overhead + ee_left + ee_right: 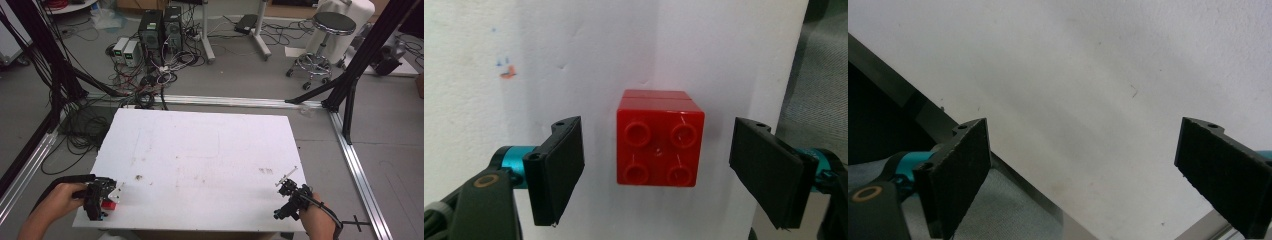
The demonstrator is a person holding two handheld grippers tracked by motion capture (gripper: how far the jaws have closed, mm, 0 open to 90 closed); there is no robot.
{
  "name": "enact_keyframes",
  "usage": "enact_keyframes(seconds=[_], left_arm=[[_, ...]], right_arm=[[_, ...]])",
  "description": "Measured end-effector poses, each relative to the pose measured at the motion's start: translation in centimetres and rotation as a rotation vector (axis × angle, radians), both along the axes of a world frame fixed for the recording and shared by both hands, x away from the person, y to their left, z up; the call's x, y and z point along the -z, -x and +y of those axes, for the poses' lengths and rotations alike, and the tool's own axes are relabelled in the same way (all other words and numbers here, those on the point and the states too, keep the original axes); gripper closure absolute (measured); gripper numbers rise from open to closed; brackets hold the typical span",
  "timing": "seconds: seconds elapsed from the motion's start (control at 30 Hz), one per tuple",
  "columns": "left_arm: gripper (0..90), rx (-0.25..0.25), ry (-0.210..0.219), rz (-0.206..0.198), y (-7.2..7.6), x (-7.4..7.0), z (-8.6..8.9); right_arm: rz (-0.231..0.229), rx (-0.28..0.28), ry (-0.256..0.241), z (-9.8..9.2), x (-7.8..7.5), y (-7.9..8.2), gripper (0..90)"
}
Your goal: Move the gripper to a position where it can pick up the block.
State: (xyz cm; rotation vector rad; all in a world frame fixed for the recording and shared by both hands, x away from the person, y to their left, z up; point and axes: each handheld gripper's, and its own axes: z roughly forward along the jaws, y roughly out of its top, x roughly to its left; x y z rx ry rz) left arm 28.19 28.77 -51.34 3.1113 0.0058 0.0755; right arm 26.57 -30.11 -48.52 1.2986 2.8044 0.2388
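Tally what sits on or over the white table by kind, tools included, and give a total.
Red stacked bricks, between the open left tool's jaws and untouched by them: 2
Hand-held tools, the left tool and the right tool, both open: 2
Total: 4

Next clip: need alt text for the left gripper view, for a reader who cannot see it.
A red four-stud toy brick sits on the white table between the open left tongs, whose two black jaws stand apart on either side without touching it. A small orange and blue mark stains the table at upper left.
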Motion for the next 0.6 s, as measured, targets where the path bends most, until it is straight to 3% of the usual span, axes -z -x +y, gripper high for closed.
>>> enact_keyframes(seconds=[0.6], left_arm=[[22.3, 0.003, -0.009, 0.021, -0.20, 0.29, -0.36]], right_arm=[[0.001, 0.006, -0.002, -0.08, -0.27, 0.08, 7.4]])
